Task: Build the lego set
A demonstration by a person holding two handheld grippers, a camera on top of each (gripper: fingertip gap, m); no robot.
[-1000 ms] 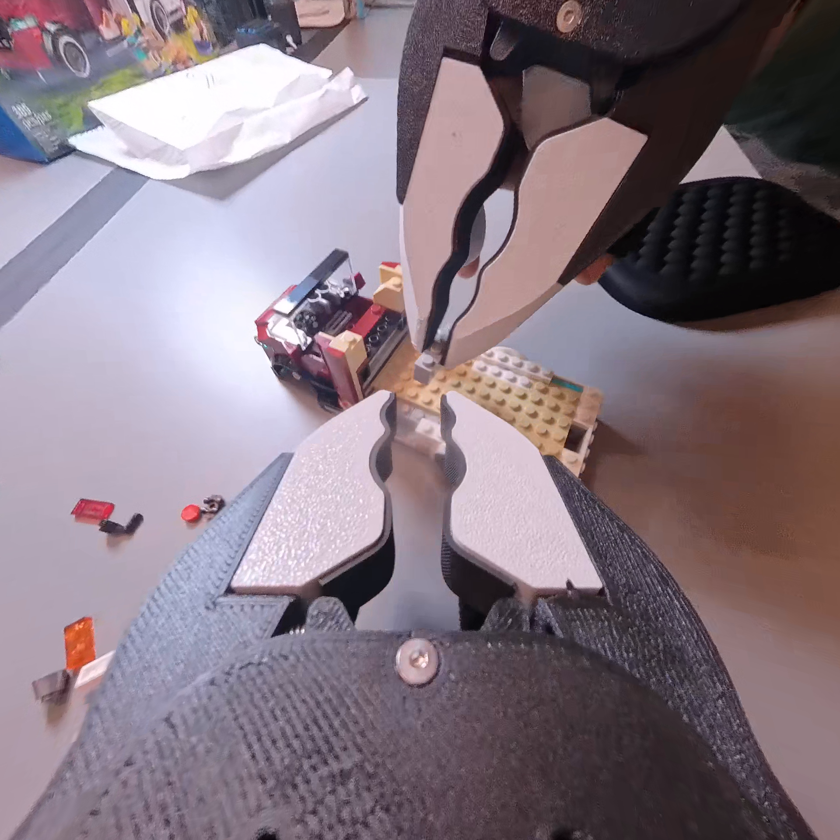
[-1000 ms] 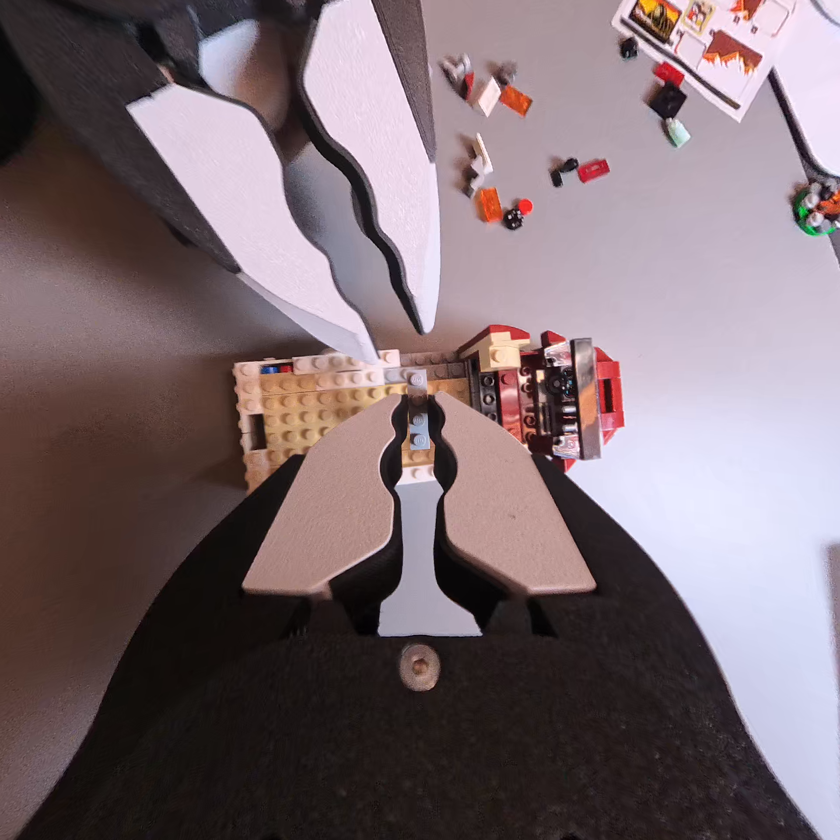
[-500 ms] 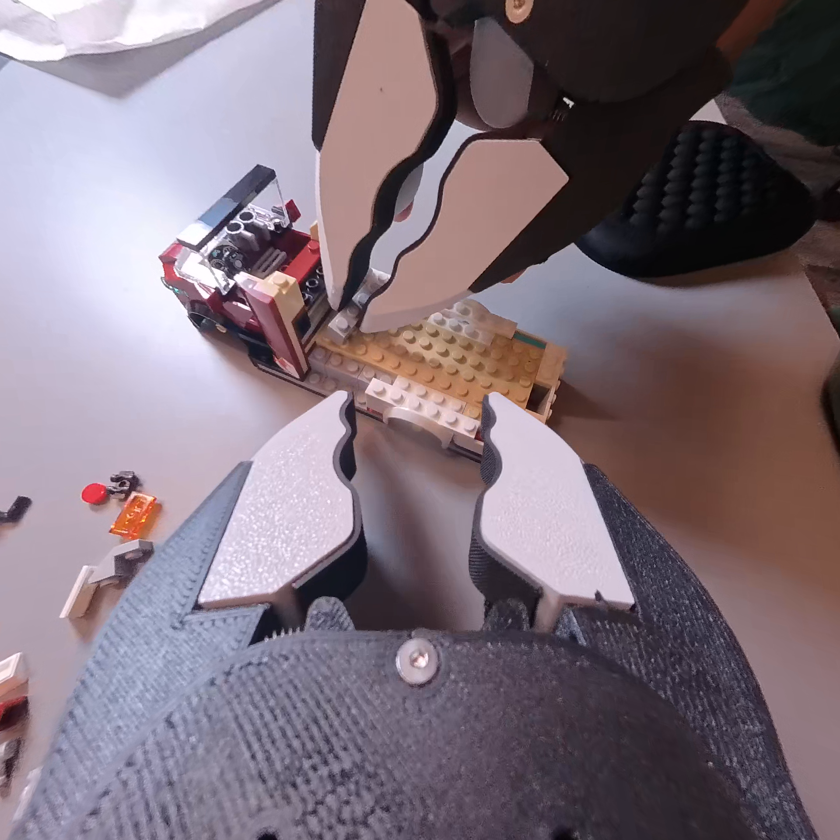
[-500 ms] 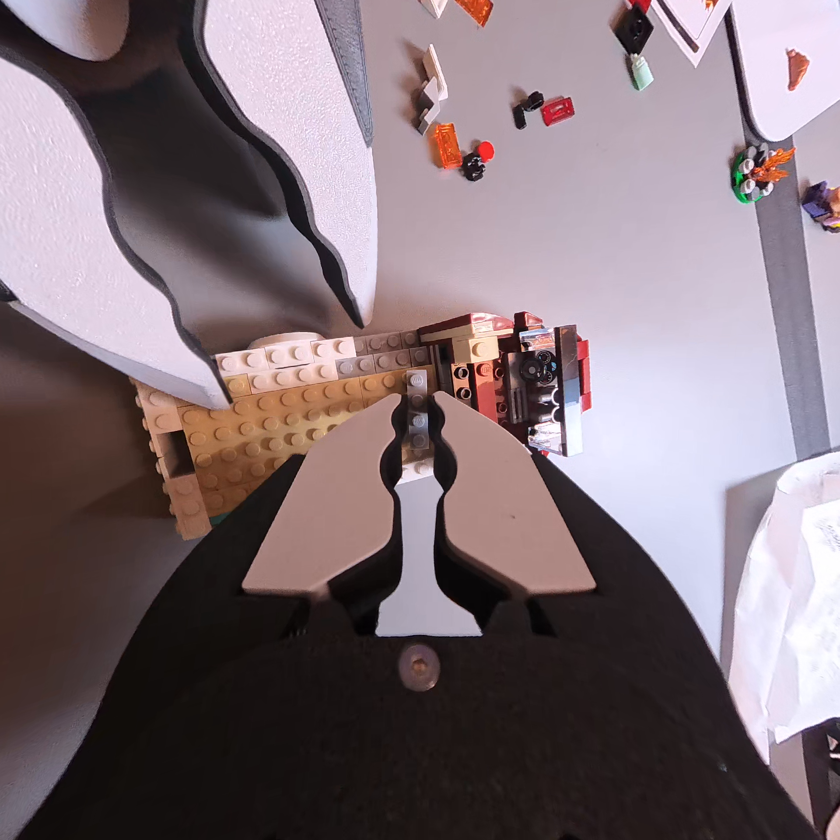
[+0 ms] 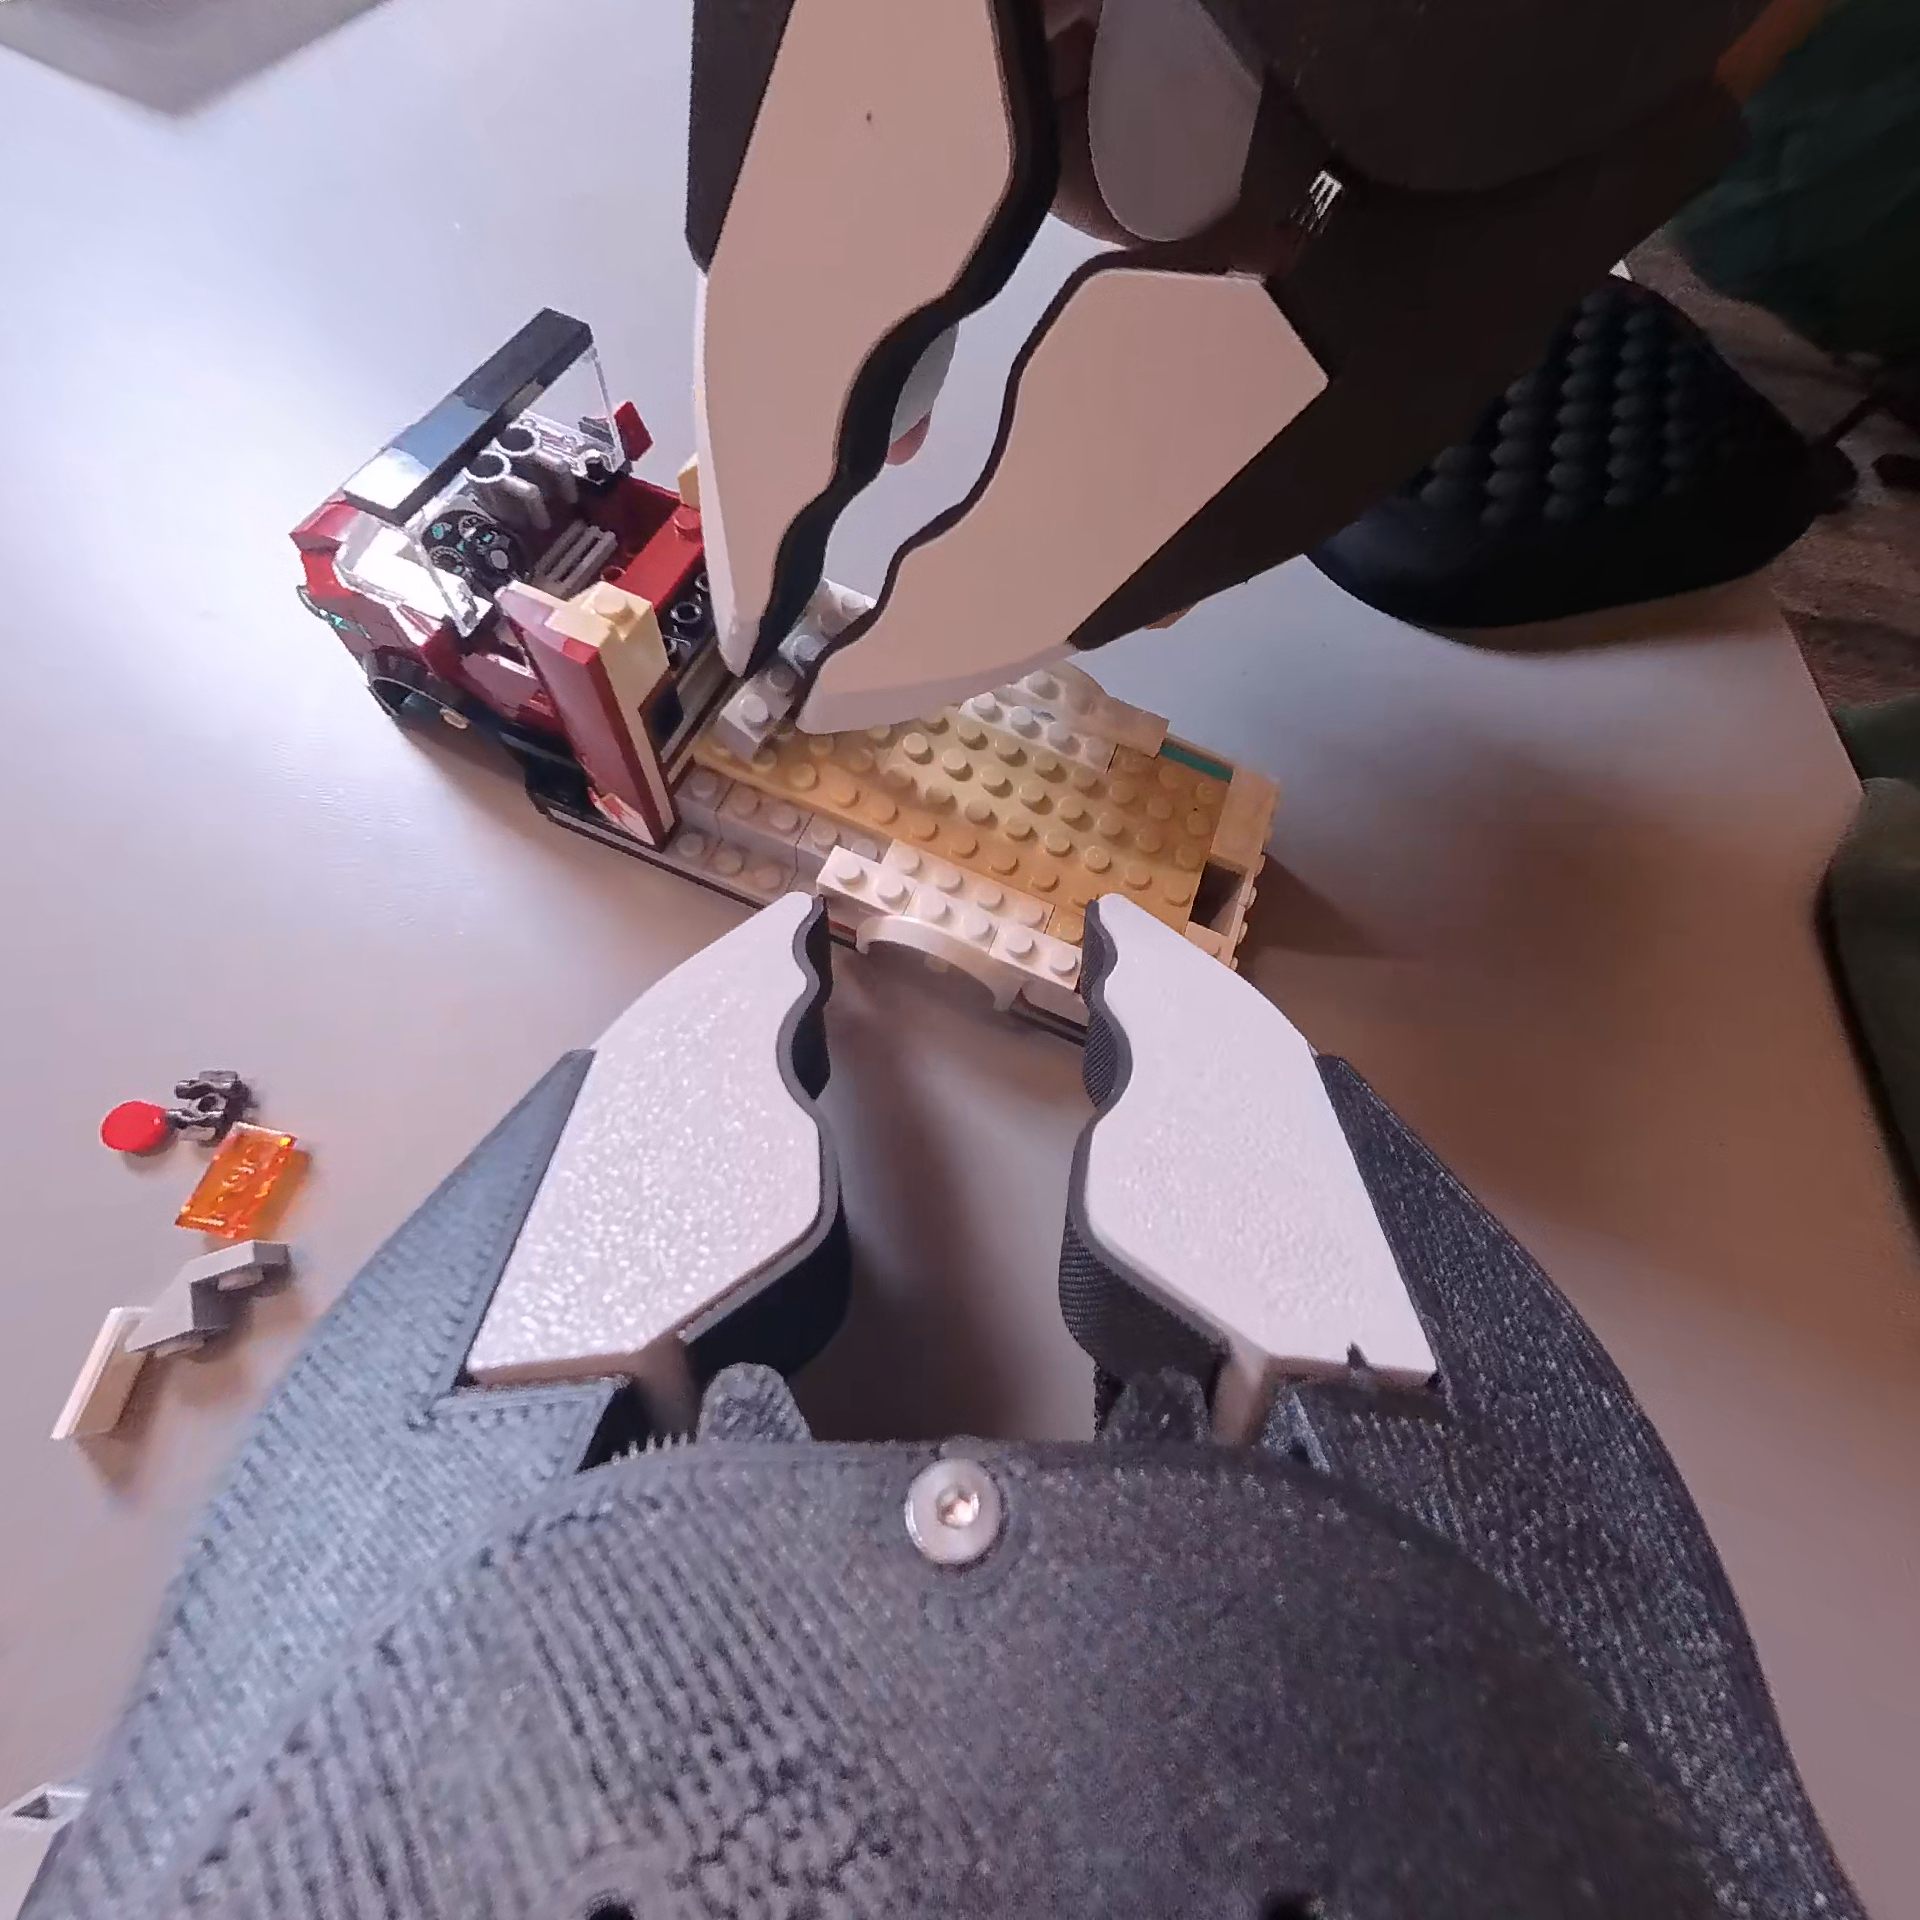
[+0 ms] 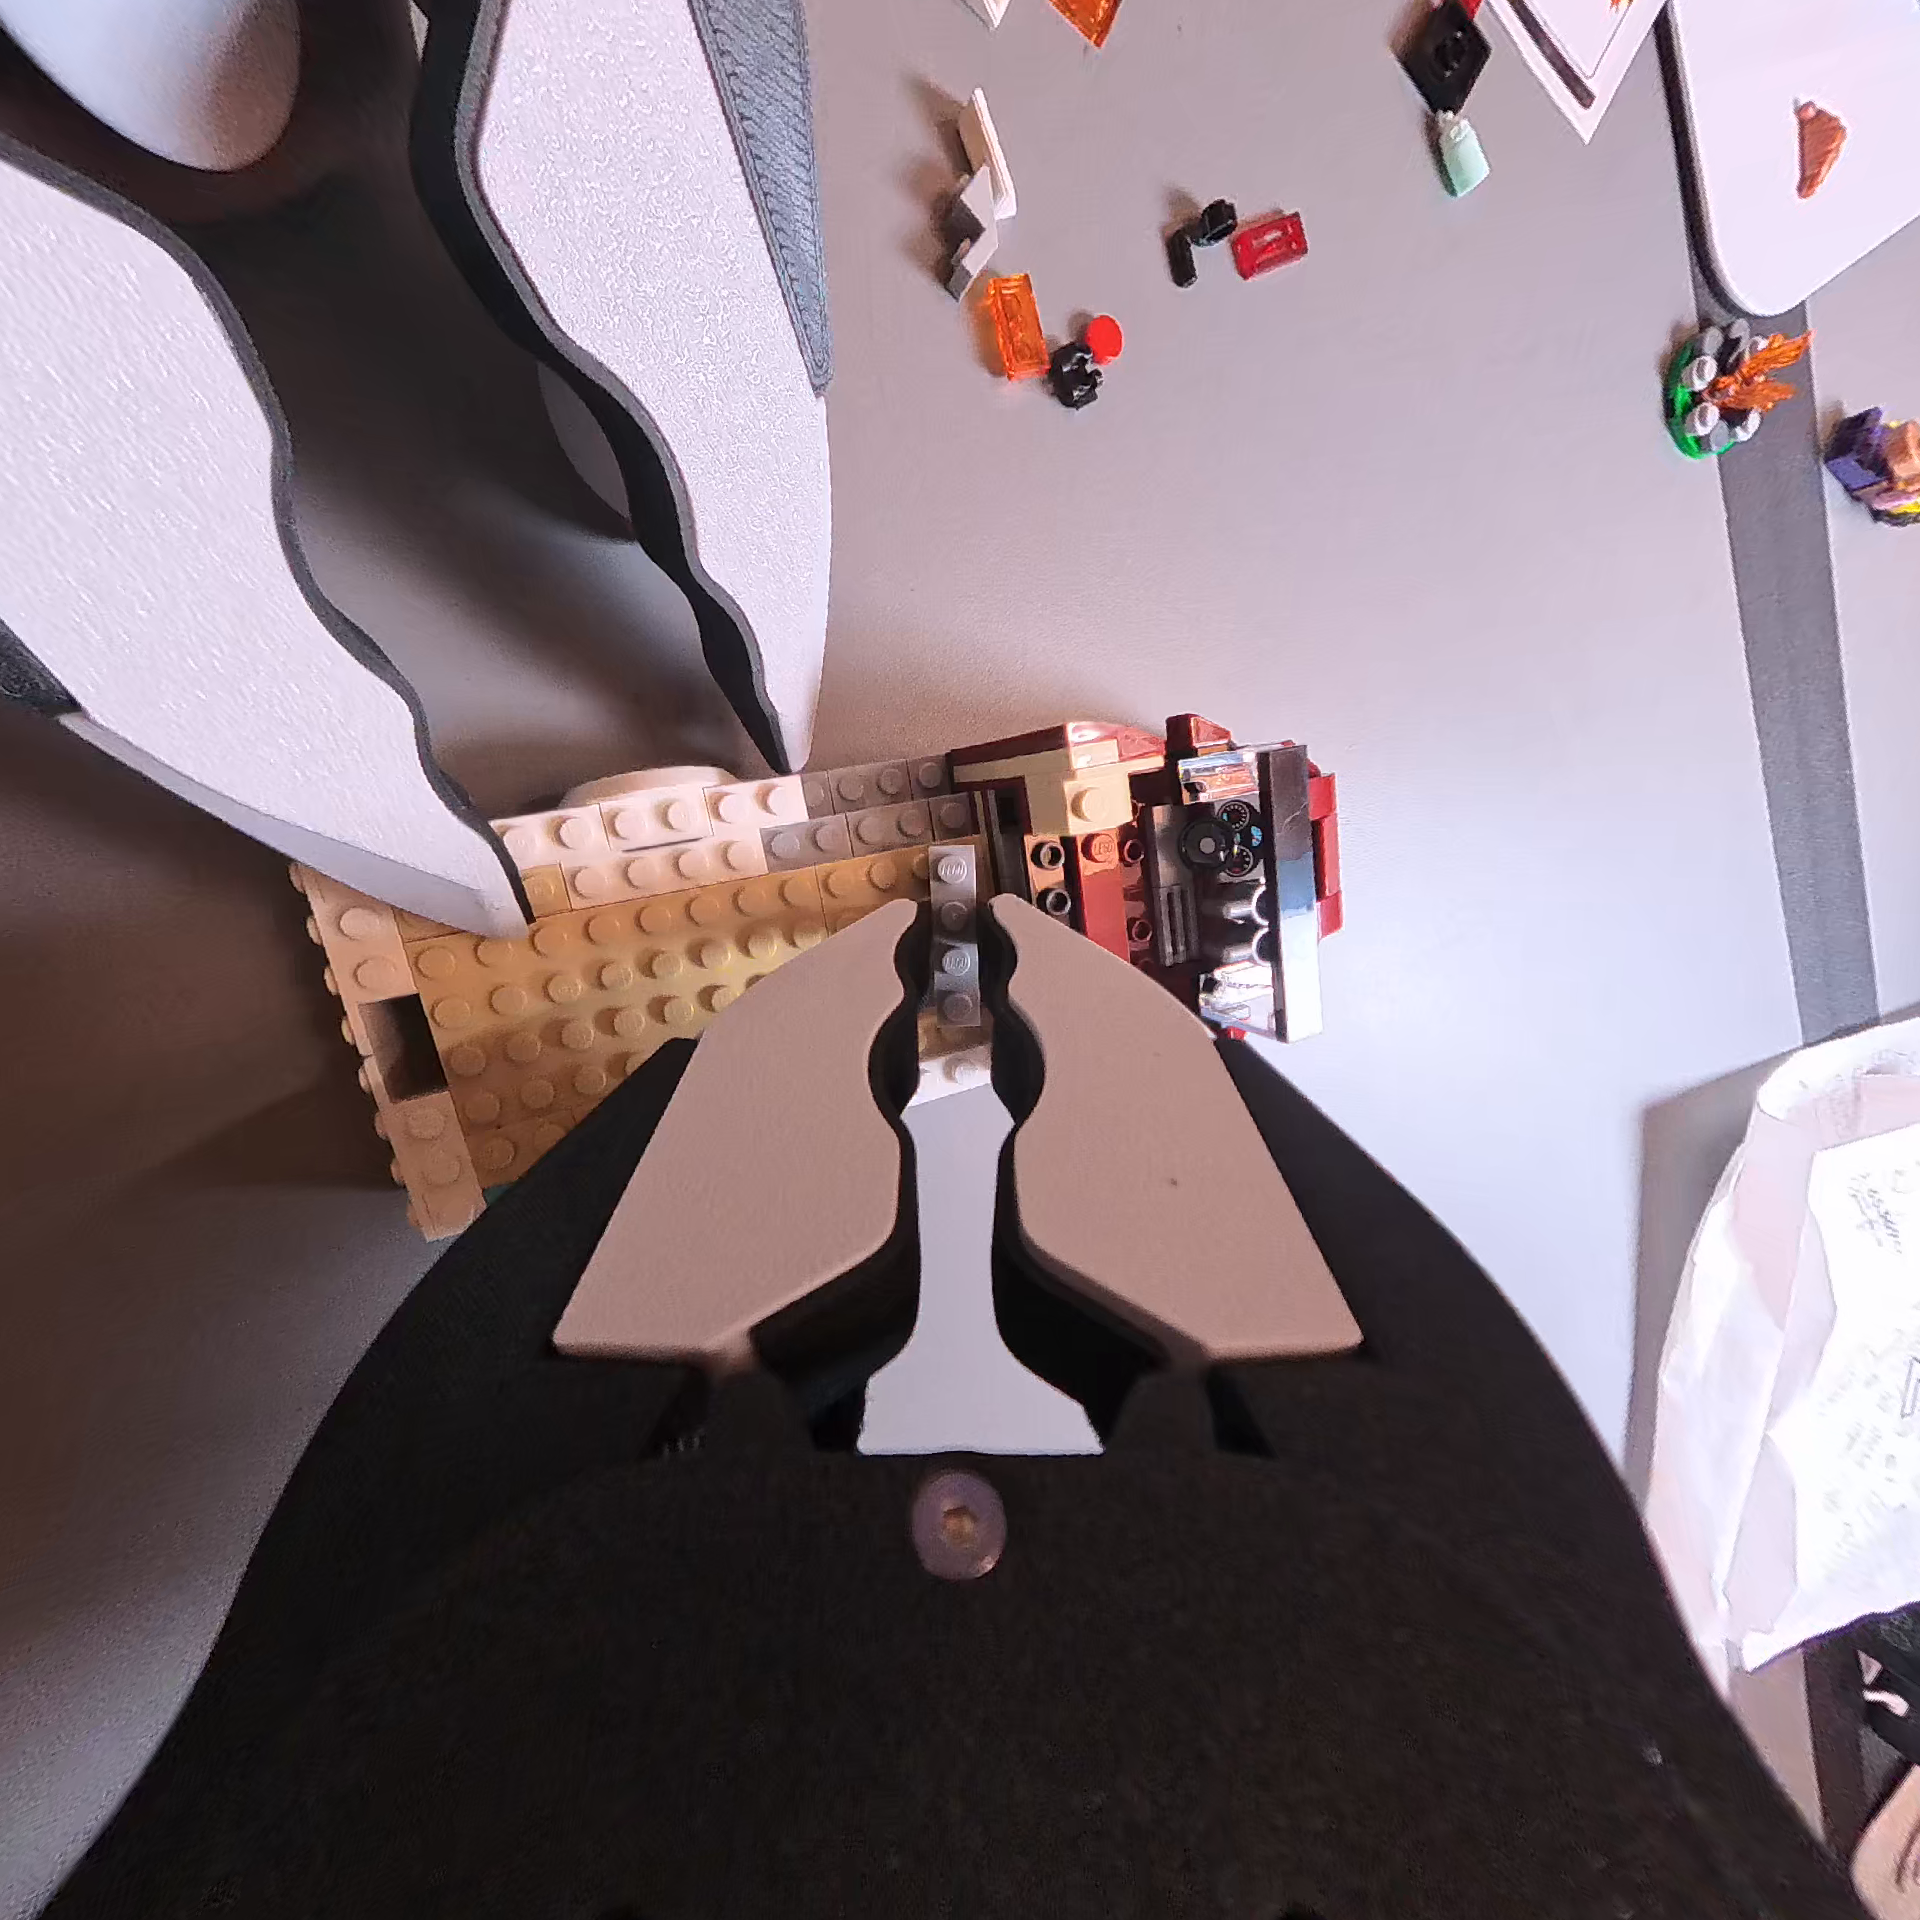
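Observation:
The lego truck has a dark red cab (image 5: 488, 603) and a tan studded bed (image 5: 997, 821); it stands on the grey table. My right gripper (image 6: 954, 914) is shut on a narrow grey plate (image 6: 956, 935) and holds it down on the front of the bed (image 6: 623, 977), just behind the cab (image 6: 1143, 883). It comes from above in the left wrist view (image 5: 784, 691), with the plate (image 5: 764, 712) at its tips. My left gripper (image 5: 956, 935) is open and empty, its tips at either side of the white wheel arch (image 5: 935, 935) on the bed's near side. It also shows in the right wrist view (image 6: 644, 831).
Loose pieces lie left of the truck: an orange tile (image 5: 244, 1195), a red round stud (image 5: 130, 1127) and grey-white bits (image 5: 197, 1299). The right wrist view adds a red tile (image 6: 1268, 244), a green flame piece (image 6: 1725, 390), a white paper bag (image 6: 1818, 1351). A black chair seat (image 5: 1558, 468) is beyond the table. The gap from one gripper's tips to the other's is roughly 5 cm. My left gripper's tips are some 10 cm from the orange tile (image 5: 244, 1195). My right wrist view (image 6: 1008, 317) looks at it from another angle.
My left gripper has opened from nearly shut to wide and now straddles the wheel arch. My right gripper has kept the grey plate at the bed's front, pressed lower behind the cab.

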